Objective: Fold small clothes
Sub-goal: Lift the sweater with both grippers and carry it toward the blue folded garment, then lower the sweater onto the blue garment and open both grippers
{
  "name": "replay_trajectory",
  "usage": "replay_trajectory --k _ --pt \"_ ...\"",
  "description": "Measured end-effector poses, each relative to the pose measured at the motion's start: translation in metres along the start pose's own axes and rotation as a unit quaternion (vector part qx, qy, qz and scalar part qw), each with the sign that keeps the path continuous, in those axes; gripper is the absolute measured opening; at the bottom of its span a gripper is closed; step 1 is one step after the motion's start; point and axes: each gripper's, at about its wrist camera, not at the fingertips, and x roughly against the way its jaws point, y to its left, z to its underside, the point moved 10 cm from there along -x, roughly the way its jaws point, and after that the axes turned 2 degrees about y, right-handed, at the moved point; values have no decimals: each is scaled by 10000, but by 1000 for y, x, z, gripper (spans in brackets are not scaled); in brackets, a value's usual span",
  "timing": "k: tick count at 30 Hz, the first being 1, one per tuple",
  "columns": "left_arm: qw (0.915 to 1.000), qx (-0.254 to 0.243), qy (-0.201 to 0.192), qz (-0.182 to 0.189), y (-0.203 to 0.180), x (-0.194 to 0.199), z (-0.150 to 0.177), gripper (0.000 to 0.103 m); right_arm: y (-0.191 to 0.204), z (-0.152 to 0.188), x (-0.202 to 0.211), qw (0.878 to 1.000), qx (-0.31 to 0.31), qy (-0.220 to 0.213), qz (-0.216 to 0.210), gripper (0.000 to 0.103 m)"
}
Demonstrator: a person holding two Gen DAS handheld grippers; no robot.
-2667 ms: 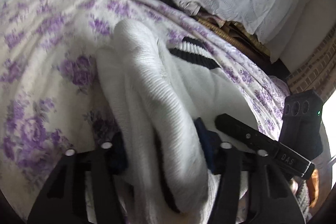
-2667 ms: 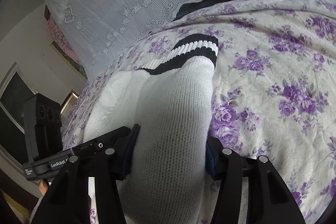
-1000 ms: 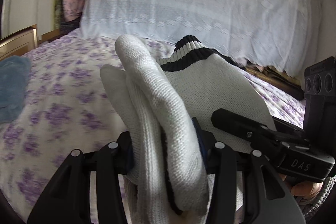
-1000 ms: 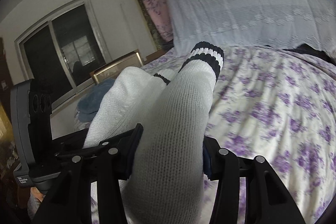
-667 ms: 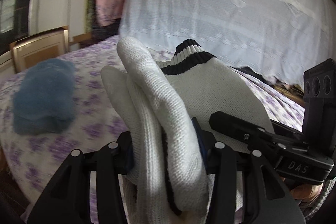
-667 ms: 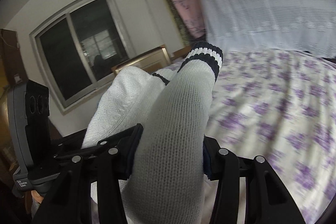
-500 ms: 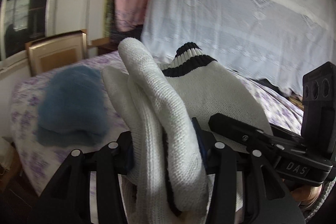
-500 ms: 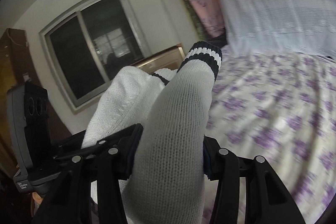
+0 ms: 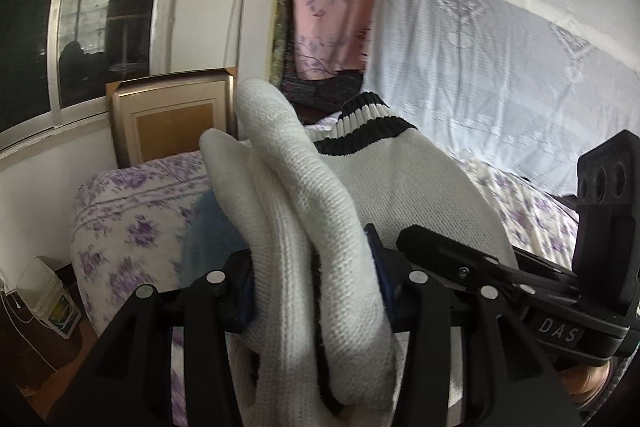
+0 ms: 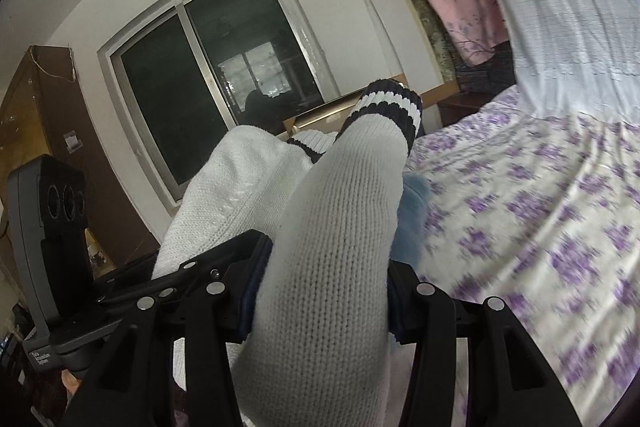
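Ahead, floral bedspread point(image 10: 540, 211), dark window point(image 10: 208, 67), perhaps a blue towel point(image 10: 412, 211).

**Socks Held Above the Bed's Corner**

The folded socks point(image 9: 316, 227) are sitting clamped between the jaws of the left gripper point(image 9: 312, 287) and, at their other side, the right gripper point(image 10: 320, 287), raised above the bed point(image 10: 540, 211). A soft bundle point(image 10: 412, 219) is lying on the bed just behind the socks (mostly hidden by them). A headboard panel point(image 9: 176, 119) is standing behind the bed's corner, below the window point(image 10: 216, 75). A hanging cloth point(image 9: 332, 3) is draping right of the window, and a tub point(image 9: 44, 291) is resting on the floor left of the bed.
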Motion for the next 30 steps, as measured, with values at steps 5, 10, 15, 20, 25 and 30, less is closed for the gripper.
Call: replay_trajectory --k 5,10,15,20,25,30 --pt "9999 57 -2 -140 34 -30 -15 44 -1 -12 -40 10000 77 28 -11 50" --pt "9987 324 351 -187 68 -74 4 48 -21 5 -81 9992 73 334 208 50" --pt "9959 787 364 -259 98 -98 25 88 -57 30 -100 9963 -680 521 -18 68" --pt "9957 737 366 -415 93 -114 39 94 -71 46 -106 9912 -1173 589 -183 71" --pt "9926 1108 382 -310 102 -121 47 99 -71 51 -107 9888 -1361 604 -113 74" --pt "9900 1208 399 -603 105 -108 48 99 -55 57 -65 9937 -1113 28 94 76"
